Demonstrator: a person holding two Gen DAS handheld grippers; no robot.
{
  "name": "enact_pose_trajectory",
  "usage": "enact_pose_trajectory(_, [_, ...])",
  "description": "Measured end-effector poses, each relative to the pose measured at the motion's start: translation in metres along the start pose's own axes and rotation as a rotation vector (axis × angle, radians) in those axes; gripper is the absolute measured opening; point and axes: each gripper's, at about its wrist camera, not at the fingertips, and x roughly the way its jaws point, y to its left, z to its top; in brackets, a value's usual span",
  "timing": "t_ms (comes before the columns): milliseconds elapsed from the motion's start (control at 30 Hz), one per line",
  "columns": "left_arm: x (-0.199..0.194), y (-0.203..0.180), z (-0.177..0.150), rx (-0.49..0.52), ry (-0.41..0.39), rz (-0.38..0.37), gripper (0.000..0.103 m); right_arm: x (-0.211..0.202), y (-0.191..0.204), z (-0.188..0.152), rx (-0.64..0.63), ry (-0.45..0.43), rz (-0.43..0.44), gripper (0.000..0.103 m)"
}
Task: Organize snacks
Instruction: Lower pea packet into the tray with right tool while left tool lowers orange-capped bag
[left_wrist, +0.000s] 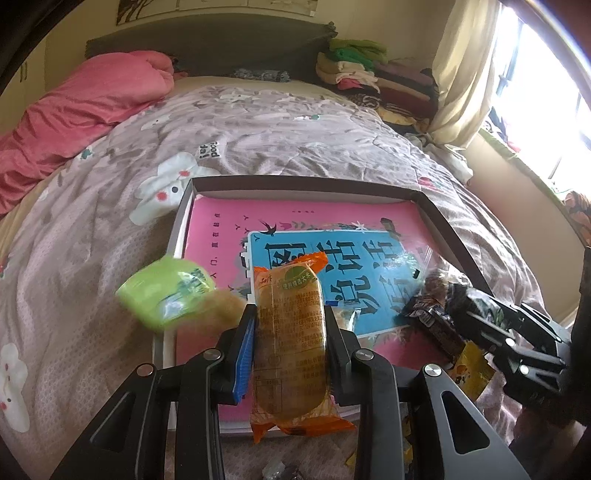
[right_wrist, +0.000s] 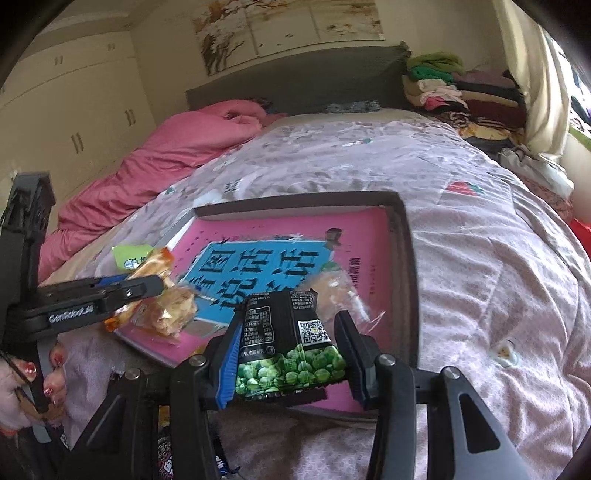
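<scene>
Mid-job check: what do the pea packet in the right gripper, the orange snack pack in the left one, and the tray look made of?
Pea packet: glossy printed plastic film, creased where clamped. Orange snack pack: thin film with a see-through middle showing the golden snack and crimped orange ends. Tray: looks like stiff cardboard, with matte dark thin walls and a printed pink liner; I can't be sure.

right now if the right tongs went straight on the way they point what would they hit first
Probably the clear plastic snack wrapper lying on the pink-and-blue printed sheet inside the shallow dark-rimmed box, just beyond the black green-pea packet that the right tongs hold. Depth is unclear.
</scene>
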Motion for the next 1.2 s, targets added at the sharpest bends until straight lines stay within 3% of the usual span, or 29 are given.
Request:
enact_pose_trajectory(433, [0.004, -0.004, -0.002, 0.024, 0.001, 0.016, 0.033, 0.009, -0.013, -0.003, 0.018, 0.018, -0.115, 0.047])
enact_pose_trajectory(967, [0.005, -0.009, -0.002, 0.043, 0.01, 0.002, 0.033, 0.009, -0.005, -0.006, 0.007, 0.024, -0.043, 0.047])
enact_pose_trajectory(1200, [0.006, -0.013, -0.002, 0.053, 0.011, -0.003, 0.033, 0.005, -0.011, -0.006, 0.03, 0.018, -0.067, 0.047])
